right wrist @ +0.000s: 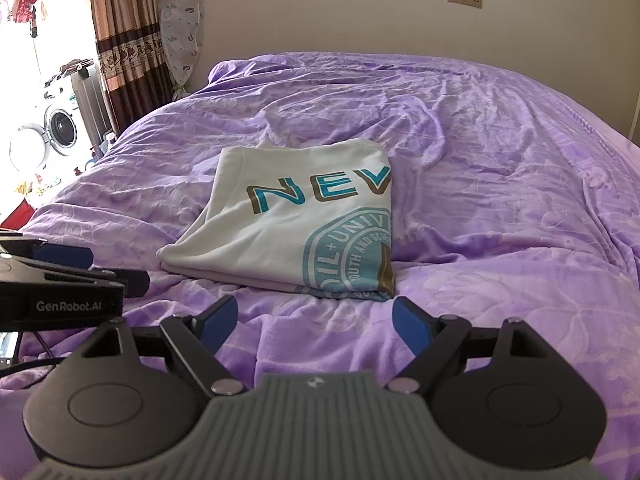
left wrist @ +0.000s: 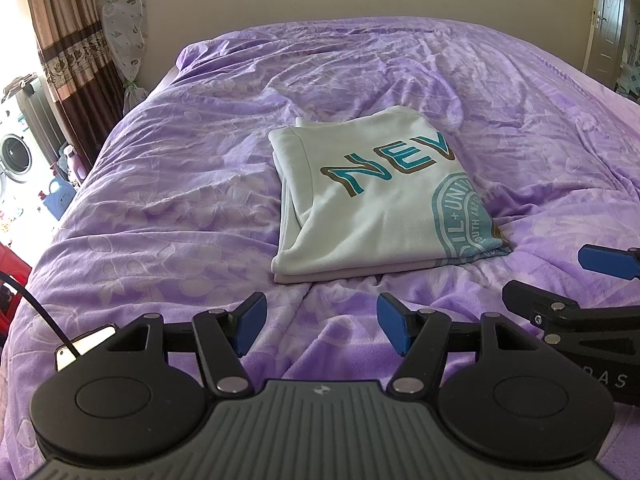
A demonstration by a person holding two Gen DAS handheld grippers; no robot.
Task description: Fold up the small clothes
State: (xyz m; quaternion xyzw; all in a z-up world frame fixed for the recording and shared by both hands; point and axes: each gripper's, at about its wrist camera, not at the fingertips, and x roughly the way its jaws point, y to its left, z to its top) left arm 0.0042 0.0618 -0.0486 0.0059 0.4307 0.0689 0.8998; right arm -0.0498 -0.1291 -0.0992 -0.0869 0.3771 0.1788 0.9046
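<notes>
A white T-shirt (left wrist: 372,200) with teal "NEV" lettering and a round teal emblem lies folded into a neat rectangle on the purple bedspread (left wrist: 180,184). It also shows in the right wrist view (right wrist: 288,232). My left gripper (left wrist: 322,322) is open and empty, just short of the shirt's near edge. My right gripper (right wrist: 314,322) is open and empty, also just short of the shirt's near edge. The right gripper shows at the right edge of the left wrist view (left wrist: 592,280); the left gripper shows at the left edge of the right wrist view (right wrist: 80,268).
The rumpled purple bedspread (right wrist: 500,200) covers the whole bed. A phone with a cable (left wrist: 82,346) lies on the bed at my near left. A brown curtain (left wrist: 68,40), a washing machine (right wrist: 60,130) and a door (left wrist: 610,20) stand around the bed.
</notes>
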